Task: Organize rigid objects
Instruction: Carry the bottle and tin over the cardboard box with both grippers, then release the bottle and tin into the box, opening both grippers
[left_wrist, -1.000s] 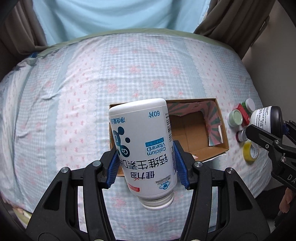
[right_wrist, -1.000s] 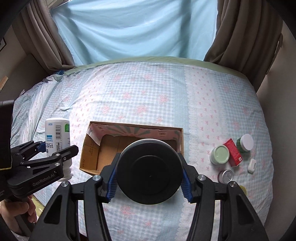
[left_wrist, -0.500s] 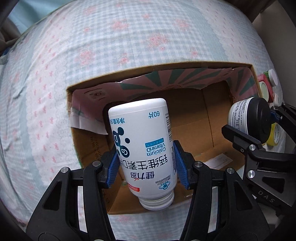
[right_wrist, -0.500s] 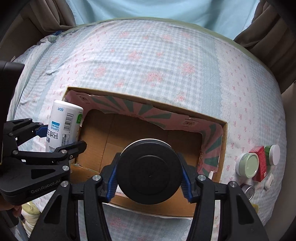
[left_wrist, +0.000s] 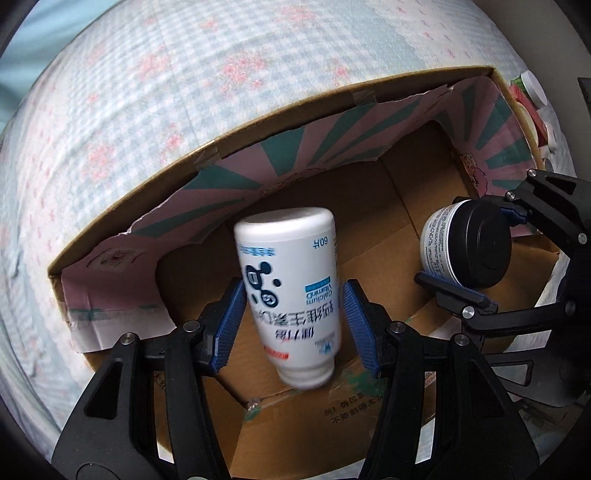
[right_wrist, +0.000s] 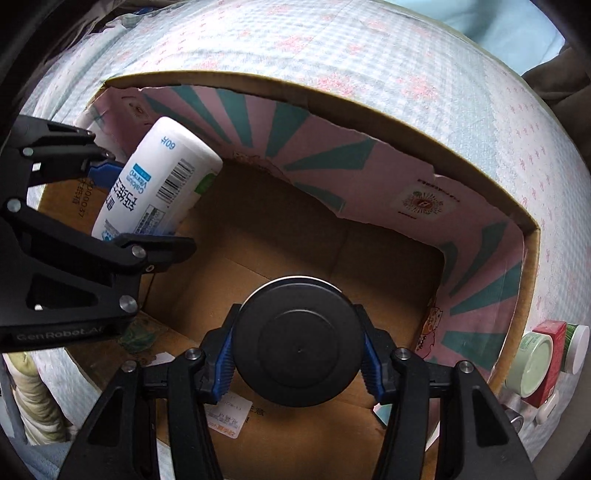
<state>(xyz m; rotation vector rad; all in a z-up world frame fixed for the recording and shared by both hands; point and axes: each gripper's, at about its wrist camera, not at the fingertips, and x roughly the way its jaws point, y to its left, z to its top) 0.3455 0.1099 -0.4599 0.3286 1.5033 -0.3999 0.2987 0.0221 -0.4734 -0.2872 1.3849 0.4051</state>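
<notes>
Already inside the cardboard box (left_wrist: 354, 88), the left gripper (left_wrist: 293, 325) is opening, pads clear of the white bottle (left_wrist: 291, 291) to drop it; the right gripper (right_wrist: 297, 354) pinches the black-lidded jar (right_wrist: 297, 339).

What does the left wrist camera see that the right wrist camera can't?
Only the left wrist view shows the black-lidded jar's white label and gaps beside the white bottle as the left gripper's jaws open. Only the right wrist view shows the bottle's barcode and the right gripper's jaws pressing that jar's lid. Both show the cardboard box, checked bedspread and both containers.
</notes>
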